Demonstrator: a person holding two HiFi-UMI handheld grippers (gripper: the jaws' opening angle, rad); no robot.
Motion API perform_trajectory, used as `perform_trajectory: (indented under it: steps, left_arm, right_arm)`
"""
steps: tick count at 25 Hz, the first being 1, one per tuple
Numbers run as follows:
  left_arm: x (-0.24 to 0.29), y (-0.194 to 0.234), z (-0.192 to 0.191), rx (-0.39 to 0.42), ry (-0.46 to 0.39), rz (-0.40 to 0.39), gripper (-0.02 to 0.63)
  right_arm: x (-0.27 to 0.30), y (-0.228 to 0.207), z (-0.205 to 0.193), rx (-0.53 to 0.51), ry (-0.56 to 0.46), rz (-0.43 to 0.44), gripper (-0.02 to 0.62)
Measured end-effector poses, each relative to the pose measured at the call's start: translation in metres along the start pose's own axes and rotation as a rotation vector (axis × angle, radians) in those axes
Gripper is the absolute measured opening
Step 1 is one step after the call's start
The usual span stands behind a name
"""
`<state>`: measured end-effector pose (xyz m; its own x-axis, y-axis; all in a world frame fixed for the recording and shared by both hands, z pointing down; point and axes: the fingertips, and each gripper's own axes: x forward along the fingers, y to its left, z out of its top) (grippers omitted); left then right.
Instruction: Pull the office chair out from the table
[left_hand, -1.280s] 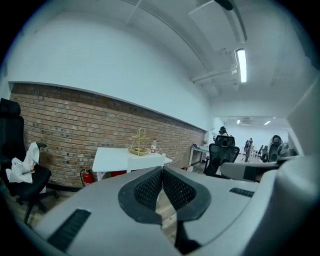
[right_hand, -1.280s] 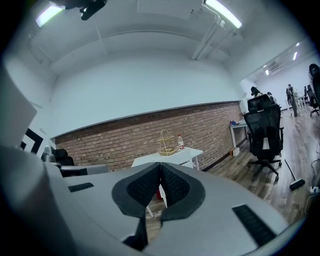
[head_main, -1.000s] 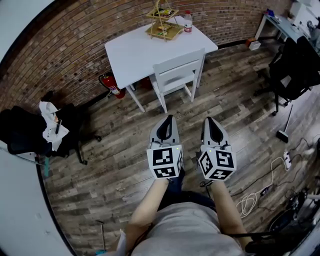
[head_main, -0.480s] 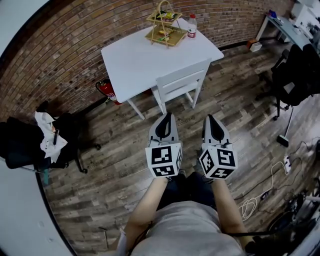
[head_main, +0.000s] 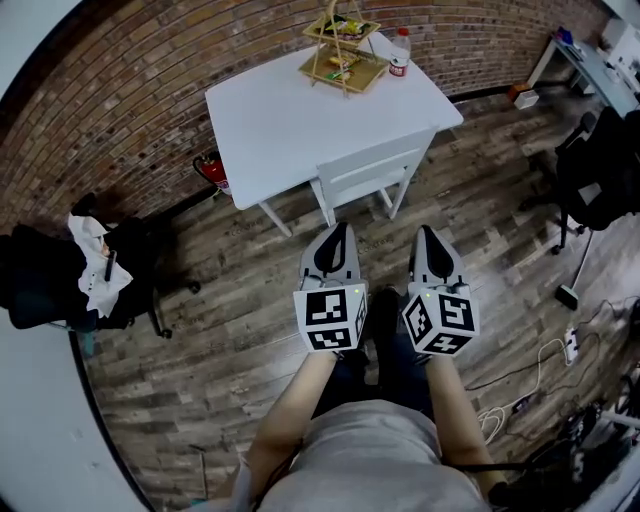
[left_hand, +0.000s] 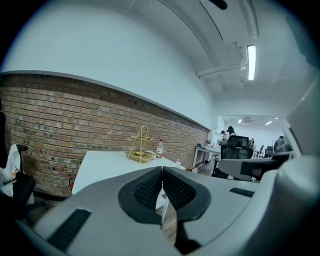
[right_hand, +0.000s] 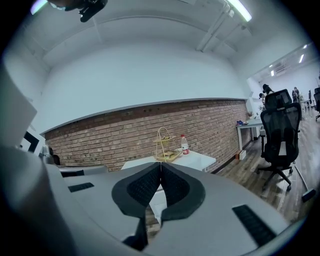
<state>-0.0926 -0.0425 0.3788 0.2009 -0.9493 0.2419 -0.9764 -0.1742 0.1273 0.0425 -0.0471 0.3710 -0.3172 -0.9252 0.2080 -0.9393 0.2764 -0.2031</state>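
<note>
A white chair (head_main: 375, 172) stands tucked against the near edge of the white table (head_main: 290, 120), its backrest toward me. My left gripper (head_main: 338, 228) and right gripper (head_main: 427, 232) are held side by side, just short of the chair and apart from it. Both are shut with nothing between their jaws. In the left gripper view the shut left gripper (left_hand: 162, 170) points at the table (left_hand: 100, 167). The right gripper (right_hand: 160, 165) in its own view does the same, and its jaws hide most of the chair.
A tiered stand (head_main: 343, 45) and a bottle (head_main: 400, 52) sit at the table's far side by the brick wall. A fire extinguisher (head_main: 212, 172) stands under its left corner. Black office chairs stand at the left (head_main: 70, 275) and right (head_main: 600, 170). Cables (head_main: 540, 370) lie on the floor at right.
The table and white chair have come nearer in the head view as I moved toward them. Both grippers stayed shut and side by side.
</note>
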Motion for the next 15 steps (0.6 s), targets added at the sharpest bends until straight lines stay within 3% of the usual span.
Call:
perform_trajectory:
  steps: [15]
  left_arm:
    - [0.125,0.000,0.020,-0.015,0.039,0.102,0.014]
  right_arm:
    - [0.122,-0.072,0.037,-0.028,0.053,0.095,0.014]
